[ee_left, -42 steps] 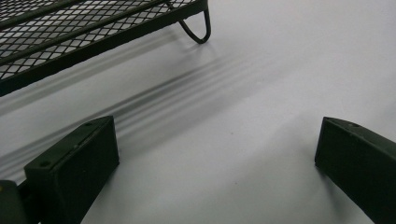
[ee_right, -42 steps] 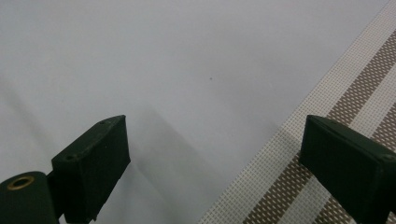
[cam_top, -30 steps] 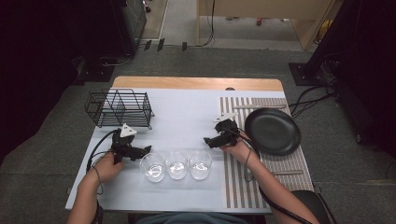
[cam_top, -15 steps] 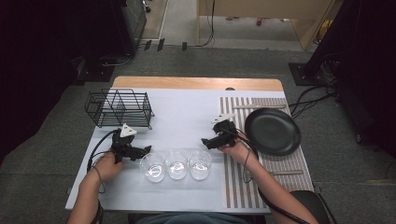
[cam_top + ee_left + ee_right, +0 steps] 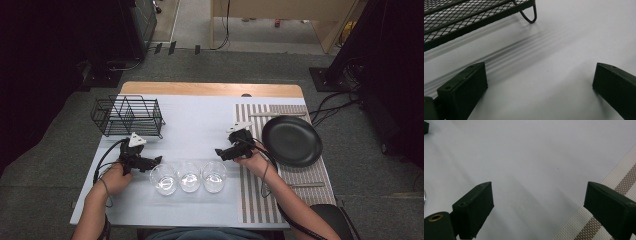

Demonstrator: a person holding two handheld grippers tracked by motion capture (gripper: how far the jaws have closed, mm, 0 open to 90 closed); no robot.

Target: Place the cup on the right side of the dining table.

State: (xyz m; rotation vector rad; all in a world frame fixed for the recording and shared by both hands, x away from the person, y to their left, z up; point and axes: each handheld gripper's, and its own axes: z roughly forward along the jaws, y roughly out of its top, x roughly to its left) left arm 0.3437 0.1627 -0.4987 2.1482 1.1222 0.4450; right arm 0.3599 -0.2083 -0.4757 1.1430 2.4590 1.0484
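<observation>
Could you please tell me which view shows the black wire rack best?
The high view: the whole wire rack stands there on the table's far left. The left gripper view catches just its mesh base and one foot.

high view overhead facing forward, claw views close, sharing pale table [image 5: 200,120]

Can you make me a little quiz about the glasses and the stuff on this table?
1. How many glasses stand in the row at the table's near edge?
2. True or false: the left gripper is holding a glass.
3. What lies on the striped mat? A) a black plate B) the wire rack C) a red bowl

Key:
1. Three, side by side.
2. False. Both the left gripper and the right gripper are open and hold nothing.
3. A. The wire rack stands at the far left, off the mat.
</observation>
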